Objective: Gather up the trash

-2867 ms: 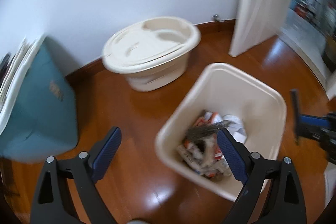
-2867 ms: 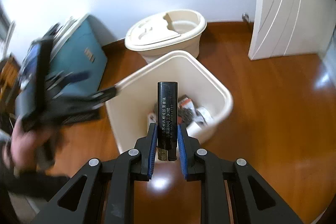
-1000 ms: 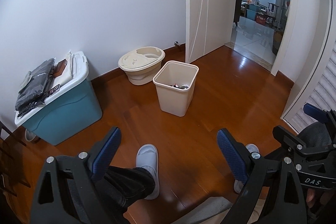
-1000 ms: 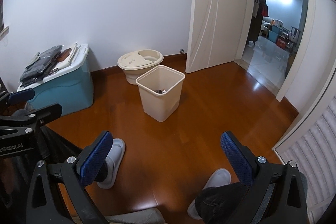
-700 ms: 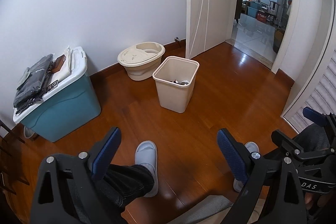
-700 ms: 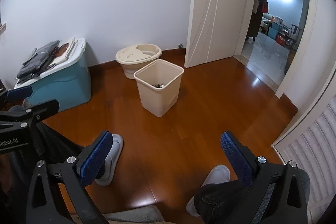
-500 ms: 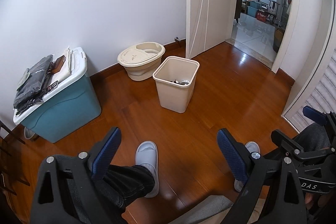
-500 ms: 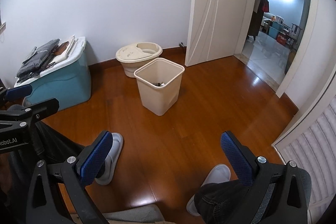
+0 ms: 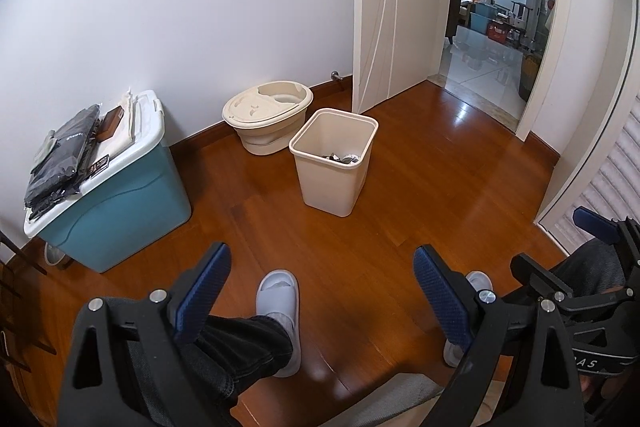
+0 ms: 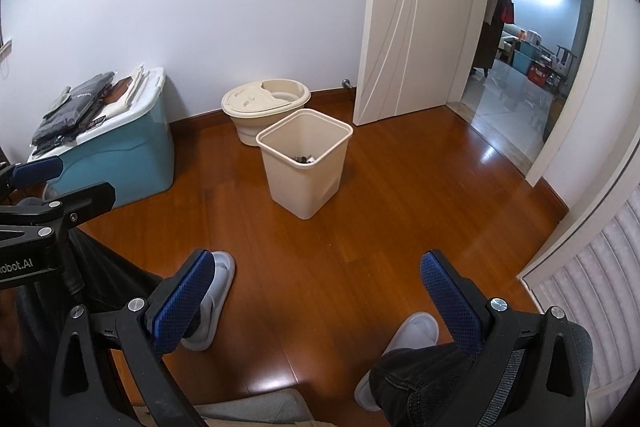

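Both the left tongs and right tongs gape empty. Mid-frame, the bin holds trash; it looks light and stiff, best gripped at the rim.

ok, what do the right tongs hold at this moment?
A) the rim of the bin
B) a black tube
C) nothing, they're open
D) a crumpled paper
C: the right tongs stand wide open with only bare wood floor between the blue pads, and the beige bin sits well ahead of them, untouched.
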The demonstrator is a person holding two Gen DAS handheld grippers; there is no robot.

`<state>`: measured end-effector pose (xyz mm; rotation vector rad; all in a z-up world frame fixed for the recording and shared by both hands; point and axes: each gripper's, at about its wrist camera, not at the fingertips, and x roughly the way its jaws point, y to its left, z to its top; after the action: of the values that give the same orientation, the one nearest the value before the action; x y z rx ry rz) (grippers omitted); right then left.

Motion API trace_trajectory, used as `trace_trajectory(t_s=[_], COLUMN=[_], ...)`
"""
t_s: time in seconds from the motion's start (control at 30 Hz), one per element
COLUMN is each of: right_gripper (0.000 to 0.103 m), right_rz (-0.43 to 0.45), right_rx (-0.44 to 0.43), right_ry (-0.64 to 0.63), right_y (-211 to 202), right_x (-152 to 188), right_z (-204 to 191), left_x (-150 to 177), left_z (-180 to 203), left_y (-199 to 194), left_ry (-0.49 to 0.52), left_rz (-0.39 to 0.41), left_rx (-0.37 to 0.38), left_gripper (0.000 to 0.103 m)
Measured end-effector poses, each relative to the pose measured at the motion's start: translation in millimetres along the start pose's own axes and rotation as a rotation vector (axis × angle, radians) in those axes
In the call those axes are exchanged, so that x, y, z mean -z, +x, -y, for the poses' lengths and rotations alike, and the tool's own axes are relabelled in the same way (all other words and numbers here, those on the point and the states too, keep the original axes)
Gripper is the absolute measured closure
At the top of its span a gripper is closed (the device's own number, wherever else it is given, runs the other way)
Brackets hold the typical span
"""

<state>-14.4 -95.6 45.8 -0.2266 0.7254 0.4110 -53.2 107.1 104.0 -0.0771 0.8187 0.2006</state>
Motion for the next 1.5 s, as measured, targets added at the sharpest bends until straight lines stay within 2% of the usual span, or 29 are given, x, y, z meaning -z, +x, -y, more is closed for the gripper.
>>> trace_trajectory(t_s=[1.5], right_gripper=[0.000], right_rz=[-0.010], right_rx=[-0.003], right_ry=[-0.001], right_y=[-3.8], right_x=[6.2], right_z=[4.3], left_x=[1.8], left_z=[1.3], left_y=[3.2], left_ry=[0.010], left_rz=[-0.017], left_rx=[0.017], left_gripper=[0.010])
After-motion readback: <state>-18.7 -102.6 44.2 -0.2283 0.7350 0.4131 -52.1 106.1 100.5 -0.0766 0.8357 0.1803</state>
